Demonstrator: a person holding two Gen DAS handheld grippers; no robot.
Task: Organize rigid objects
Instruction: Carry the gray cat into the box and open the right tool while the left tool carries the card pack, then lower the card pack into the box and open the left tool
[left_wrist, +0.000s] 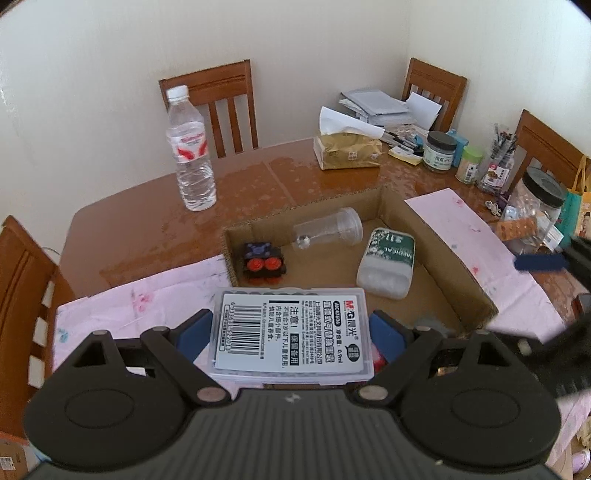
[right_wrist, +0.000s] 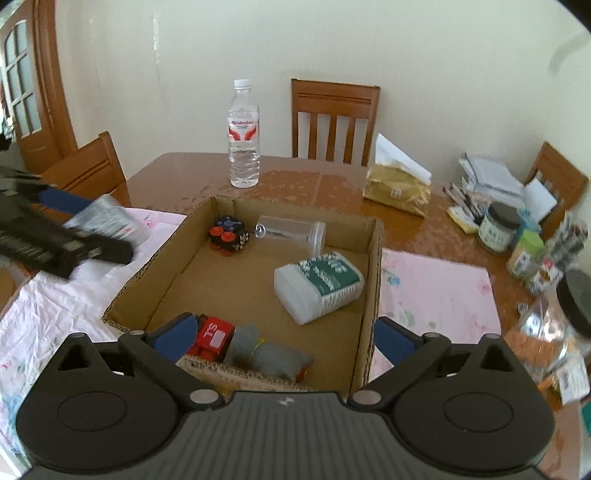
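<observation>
Your left gripper (left_wrist: 291, 332) angles steeply down over the near edge of the cardboard box (left_wrist: 436, 236), its blue pads (left_wrist: 388, 332) clamped on the sides of a clear plastic case (left_wrist: 290, 332) whose white barcode label faces up. The case hangs just above the pink cloth (left_wrist: 147, 299) and the box's near wall.

Your right gripper (right_wrist: 284, 338) tilts down over the box's near right corner, its jaws spread wide and gripping nothing; a red toy block (right_wrist: 214, 334) and a grey soft lump (right_wrist: 269, 356) lie on the box floor between and below the pads.

Farther in, a white and green container (right_wrist: 319, 284) lies on its side in the middle of the box. At the far wall, a clear plastic cup (right_wrist: 291, 230) lies tipped over beside a black cube with red knobs (right_wrist: 229, 234).

Beyond the box, a water bottle (right_wrist: 243, 136) stands upright on the wooden table (right_wrist: 295, 184), well apart from a tissue pack (right_wrist: 397, 188). Jars and pens crowd the right edge, and wooden chairs (right_wrist: 334, 118) stand against the wall.
</observation>
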